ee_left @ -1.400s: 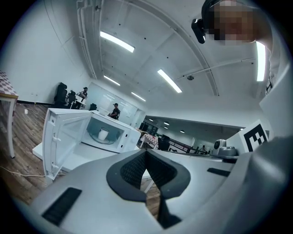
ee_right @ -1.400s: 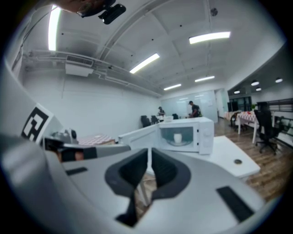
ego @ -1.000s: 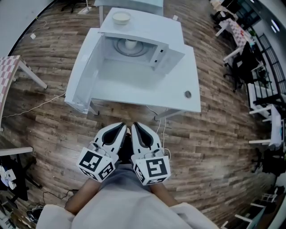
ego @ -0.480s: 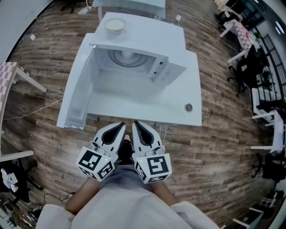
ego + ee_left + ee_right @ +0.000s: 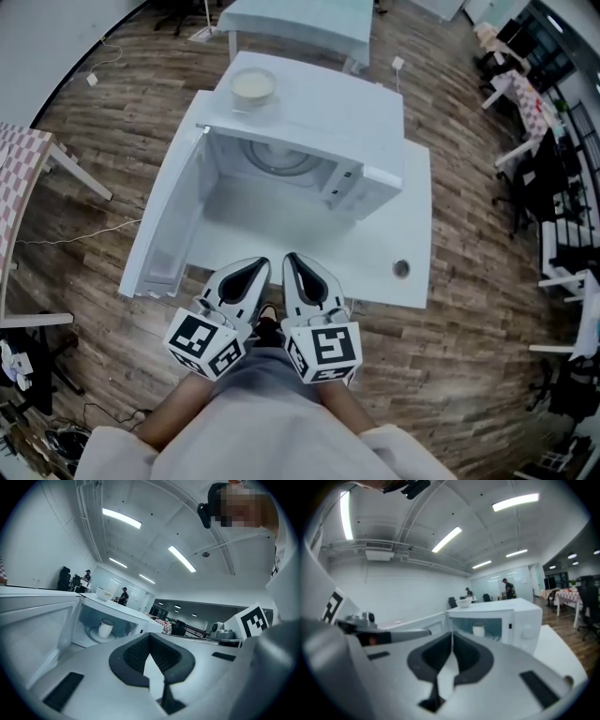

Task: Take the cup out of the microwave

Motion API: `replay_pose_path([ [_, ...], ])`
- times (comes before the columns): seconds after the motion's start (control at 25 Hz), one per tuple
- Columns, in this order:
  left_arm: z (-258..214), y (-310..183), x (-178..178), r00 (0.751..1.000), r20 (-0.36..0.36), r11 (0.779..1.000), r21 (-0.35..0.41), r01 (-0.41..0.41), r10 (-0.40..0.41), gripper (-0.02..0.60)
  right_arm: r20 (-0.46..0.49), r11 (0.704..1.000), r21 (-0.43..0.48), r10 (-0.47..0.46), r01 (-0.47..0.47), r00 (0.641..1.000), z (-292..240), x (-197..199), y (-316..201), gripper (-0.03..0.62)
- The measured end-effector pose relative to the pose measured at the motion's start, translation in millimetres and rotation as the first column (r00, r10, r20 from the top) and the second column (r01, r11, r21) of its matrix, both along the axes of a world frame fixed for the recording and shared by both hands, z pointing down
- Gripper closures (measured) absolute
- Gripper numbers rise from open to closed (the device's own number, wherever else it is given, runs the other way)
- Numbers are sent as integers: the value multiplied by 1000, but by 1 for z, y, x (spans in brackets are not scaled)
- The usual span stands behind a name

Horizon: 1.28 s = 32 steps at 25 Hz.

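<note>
The cup (image 5: 106, 628) stands upright on the turntable (image 5: 281, 161) inside the microwave (image 5: 314, 141), ahead of both your tongs and well apart from them. From the left tongs (image 5: 257, 266) it lies forward and off to the left; from the right tongs (image 5: 293, 262) it lies forward and a little to the right. Nothing touches it. The door (image 5: 167, 220) is swung fully open, out to the left of the left tongs, so the way into the cavity looks free, and that part of the job appears done. A bowl (image 5: 253, 85) sits on the microwave's roof, beyond the cup and clear of your path. The microwave rests on the table (image 5: 412, 239), whose near edge is just ahead of your tongs. Both tongs are closed with nothing between them, held side by side close to your body and pointing roughly level toward the opening. So the task is at its approach: the reach, the grasp and the lift-out are all yet to come. I judge that you need to spread one pair before it enters the cavity, close around the cup's wall, and draw it out level so it clears the door frame and the roof edge without tipping.
</note>
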<state>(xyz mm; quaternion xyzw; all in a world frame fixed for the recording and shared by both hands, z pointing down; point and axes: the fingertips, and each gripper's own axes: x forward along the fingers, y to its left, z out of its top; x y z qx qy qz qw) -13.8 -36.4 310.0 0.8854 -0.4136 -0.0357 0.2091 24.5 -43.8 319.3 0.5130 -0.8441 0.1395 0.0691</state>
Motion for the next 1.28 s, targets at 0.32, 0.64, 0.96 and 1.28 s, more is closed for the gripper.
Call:
replay_pose_path([
  [0.32,2,-15,8,998,-3,998,7,57,-57,572,44,1000,13,-8,7,999,3,9,-23,571],
  [0.64,13,-40,-7,996,-19,996,-14,84,-84,572,29,999,43,15,-16,999,6,0,-45,566],
  [0.96,22,-67,-17,994,-18,994,-23,105,-106,572,30,999,30,19,-20,999,22,-11,-84,539],
  [1.28,43,-97,-25,991,-17,991,-27,130,-131,572,21,999,21,47,-47,999,47,-11,-119,500],
])
